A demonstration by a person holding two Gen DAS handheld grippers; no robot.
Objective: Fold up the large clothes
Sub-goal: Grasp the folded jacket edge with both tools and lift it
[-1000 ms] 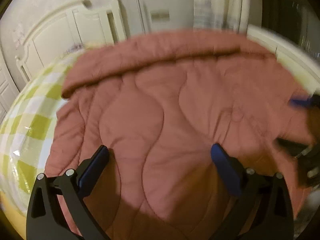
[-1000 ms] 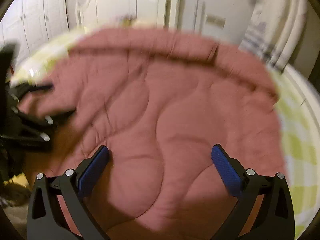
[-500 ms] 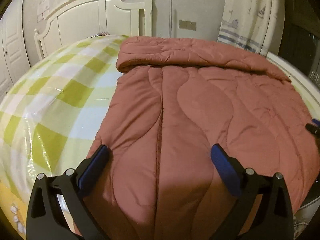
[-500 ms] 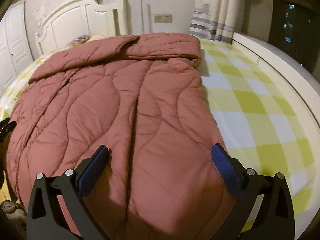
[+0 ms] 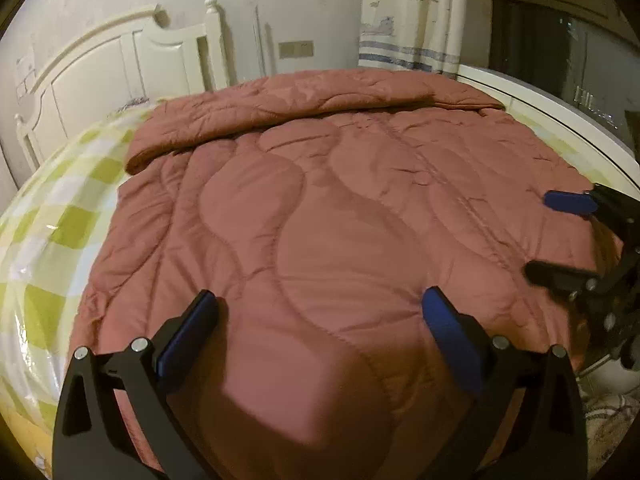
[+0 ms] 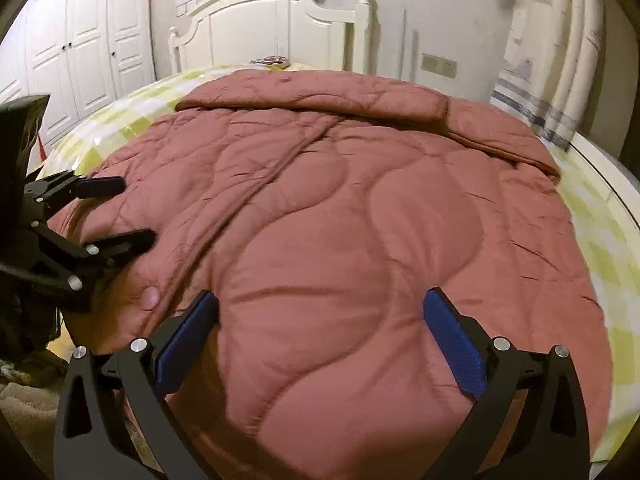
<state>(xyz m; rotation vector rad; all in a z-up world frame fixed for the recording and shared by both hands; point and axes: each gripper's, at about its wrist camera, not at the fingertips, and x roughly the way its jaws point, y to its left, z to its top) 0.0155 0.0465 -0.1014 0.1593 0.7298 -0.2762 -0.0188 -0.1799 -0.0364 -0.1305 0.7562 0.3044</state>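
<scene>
1. Lying across the bed, the reddish-brown quilt (image 5: 320,216) covers most of the green-checked sheet (image 5: 52,216); its far edge is turned back on itself in a thick band toward 12 o'clock, near the white headboard (image 6: 272,24).
2. Spread wide, the left gripper (image 5: 320,312) hangs over the near end of the quilt, its blue-padded fingers (image 5: 188,336) pinching nothing.
3. Equally wide, the right gripper (image 6: 320,312) hovers over the near end of the same quilt, with no cloth between its jaws.
4. Seen from the left wrist, the right gripper (image 5: 560,236) shows at 3 o'clock above the quilt's right border, jaws parted.
5. Seen from the right wrist, the left gripper (image 6: 120,212) shows at 9 o'clock, parted too, and a fingertip (image 6: 150,298) of the person's hand rests on the quilt just below it.
6. Beyond the bed, a striped curtain (image 5: 404,32) hangs at 1 o'clock and white wardrobe doors (image 6: 80,56) stand at 10 o'clock.
</scene>
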